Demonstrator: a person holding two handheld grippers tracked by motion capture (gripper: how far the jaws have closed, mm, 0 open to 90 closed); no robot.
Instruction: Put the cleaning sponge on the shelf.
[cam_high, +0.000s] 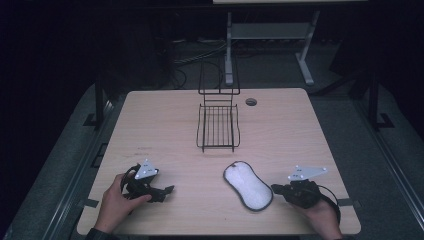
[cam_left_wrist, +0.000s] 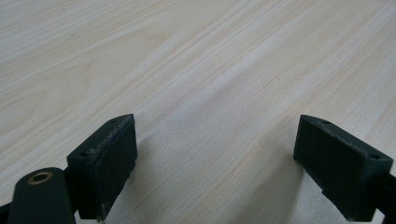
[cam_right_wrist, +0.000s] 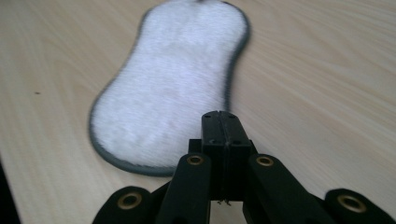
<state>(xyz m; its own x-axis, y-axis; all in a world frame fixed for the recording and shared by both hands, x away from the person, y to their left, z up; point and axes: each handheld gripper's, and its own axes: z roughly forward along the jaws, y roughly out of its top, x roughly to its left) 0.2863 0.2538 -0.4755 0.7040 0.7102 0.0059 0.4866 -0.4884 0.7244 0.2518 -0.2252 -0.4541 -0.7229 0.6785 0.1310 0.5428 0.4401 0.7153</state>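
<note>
A white fluffy pad with a dark grey rim (cam_high: 247, 185) lies flat on the wooden table (cam_high: 165, 120) near its front, right of centre. My right gripper (cam_high: 276, 189) rests just to the pad's right, jaws pressed together with nothing between them; in the right gripper view the shut gripper (cam_right_wrist: 222, 116) sits at the near edge of the pad (cam_right_wrist: 173, 79). My left gripper (cam_high: 167, 190) lies at the front left, held by a hand, jaws wide apart. In the left gripper view the open gripper (cam_left_wrist: 215, 154) has only bare wood between its jaws.
A black wire rack (cam_high: 218, 122) stands at the table's middle back, its upright frame rising behind it. A round cable hole (cam_high: 251, 102) sits to its right. Beyond the table are a white desk frame (cam_high: 270, 35) and dark floor.
</note>
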